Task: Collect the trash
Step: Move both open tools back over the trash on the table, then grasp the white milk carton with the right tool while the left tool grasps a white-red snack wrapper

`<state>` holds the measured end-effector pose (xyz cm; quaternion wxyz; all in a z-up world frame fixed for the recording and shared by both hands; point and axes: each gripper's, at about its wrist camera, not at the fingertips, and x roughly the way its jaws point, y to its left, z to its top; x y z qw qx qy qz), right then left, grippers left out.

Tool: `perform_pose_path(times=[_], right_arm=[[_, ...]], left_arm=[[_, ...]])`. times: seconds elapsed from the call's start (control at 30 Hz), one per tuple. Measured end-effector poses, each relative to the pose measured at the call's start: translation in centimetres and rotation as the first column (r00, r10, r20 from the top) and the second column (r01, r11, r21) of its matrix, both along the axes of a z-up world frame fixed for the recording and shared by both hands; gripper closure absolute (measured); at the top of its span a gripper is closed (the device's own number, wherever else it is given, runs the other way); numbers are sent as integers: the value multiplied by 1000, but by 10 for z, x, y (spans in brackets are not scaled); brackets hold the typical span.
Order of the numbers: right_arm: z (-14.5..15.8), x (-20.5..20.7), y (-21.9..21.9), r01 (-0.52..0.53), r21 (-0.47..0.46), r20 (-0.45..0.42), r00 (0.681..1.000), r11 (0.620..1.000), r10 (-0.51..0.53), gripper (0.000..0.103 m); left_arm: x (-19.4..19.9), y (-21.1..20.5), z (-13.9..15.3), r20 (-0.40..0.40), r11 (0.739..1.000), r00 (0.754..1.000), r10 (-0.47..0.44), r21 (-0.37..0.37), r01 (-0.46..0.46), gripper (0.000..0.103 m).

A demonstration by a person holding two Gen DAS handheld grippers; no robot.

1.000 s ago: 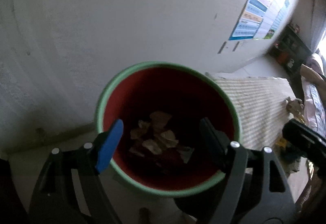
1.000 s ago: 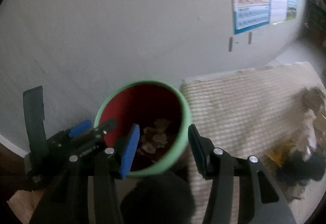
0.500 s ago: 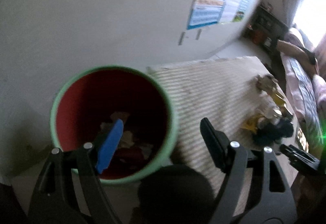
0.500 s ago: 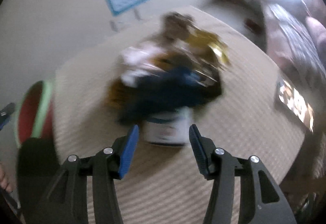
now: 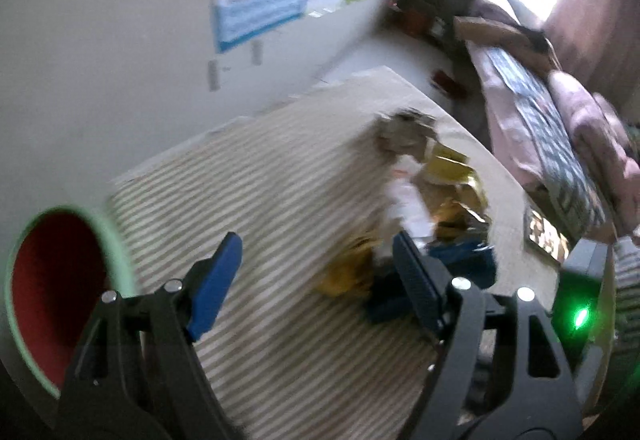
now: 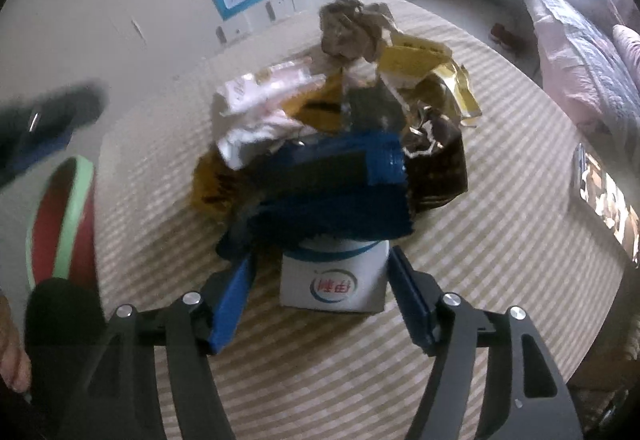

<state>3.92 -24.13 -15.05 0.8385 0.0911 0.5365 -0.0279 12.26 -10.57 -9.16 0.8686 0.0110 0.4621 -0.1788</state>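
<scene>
Right tool (image 6: pixel 318 296) open, jaws just widened, straddling white carton (image 6: pixel 334 282) at pile's near edge; left tool (image 5: pixel 316 280) open, farther.

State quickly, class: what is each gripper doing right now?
Left gripper: open, holding nothing.
Right gripper: open, jaws just widened, straddling the white carton without gripping.

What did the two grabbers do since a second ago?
Both swung away from the red bin toward the trash pile on the striped mat. The right gripper came down over the white carton; its jaws have just been opening, either side of the carton, not gripping it. The left gripper is open and empty, as before. The pile and bin stayed put.
</scene>
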Motion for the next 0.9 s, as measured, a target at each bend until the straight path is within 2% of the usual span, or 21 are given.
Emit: perform_pose_path(times=[0.07,0.1,0.2,0.3,0.4,0.53,0.77,0.87,0.9], right_arm=[[-6,1,-6,16,20,-18,1000,1000,-16,50],[-9,-1,-10,24,56,-16,1000,998,-23,50],[-8,-10,-15,11,67,-9,1000,998,-10,51],[-7,-29,-18,-10,102,-17,1000,995,11,51],[-8,-51,-17,-31,103,-25,999,994,34,51],[-6,-59,-22,-23,136,-24,999,990,27,51],[-7,-64,-27,-21,153,-19,1000,988,25,50],[-6,-65,-28,-20,157,-19,1000,987,23,50],[-6,-66,-30,-19,159,-20,1000,987,22,50]], left_arm=[[7,-21,-4,-12,999,999,-32,8,32,30],[10,-29,-7,-17,999,999,-46,9,46,30],[21,-51,-15,-36,996,996,-81,30,83,33],[30,-63,-29,-91,994,991,-100,38,104,39],[36,-78,-44,-142,989,981,-133,43,141,43],[34,-94,-62,-205,979,962,-179,59,194,48],[22,-104,-73,-217,956,943,-251,97,277,49],[24,-105,-75,-239,956,937,-256,78,282,65],[24,-106,-75,-242,954,935,-258,87,286,64]])
